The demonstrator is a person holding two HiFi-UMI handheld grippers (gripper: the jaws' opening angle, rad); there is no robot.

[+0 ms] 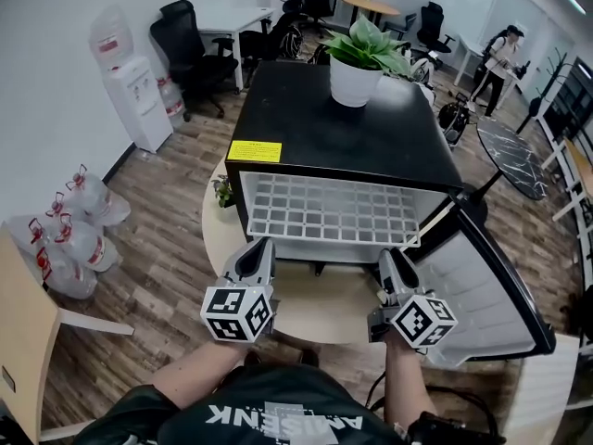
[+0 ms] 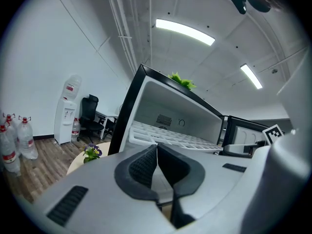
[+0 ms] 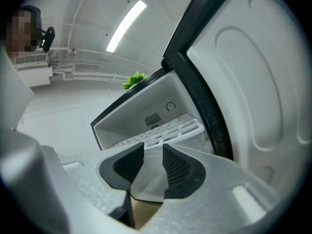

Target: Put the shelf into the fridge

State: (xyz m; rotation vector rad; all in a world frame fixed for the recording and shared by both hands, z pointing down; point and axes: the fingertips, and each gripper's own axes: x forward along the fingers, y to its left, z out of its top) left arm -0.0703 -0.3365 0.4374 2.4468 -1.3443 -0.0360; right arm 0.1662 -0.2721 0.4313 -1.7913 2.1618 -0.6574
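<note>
Jaws on my left gripper (image 2: 157,146) were pressed together, empty; those on my right gripper (image 3: 153,151) stood spread, empty. Just beyond, the white wire shelf (image 1: 329,209) lay level in the open fridge (image 1: 296,109): likely light, stiff and slick, best pinched at its front rail

Plant: green leafy plant in a white pot (image 1: 357,63), upright.
Dispenser: white water dispenser (image 1: 132,95) against the left wall.
Bottles: clear plastic water jugs (image 1: 79,225) clustered on the wooden plank floor (image 1: 157,276).
Chair: black office chair (image 1: 185,44) beyond the dispenser.
</note>
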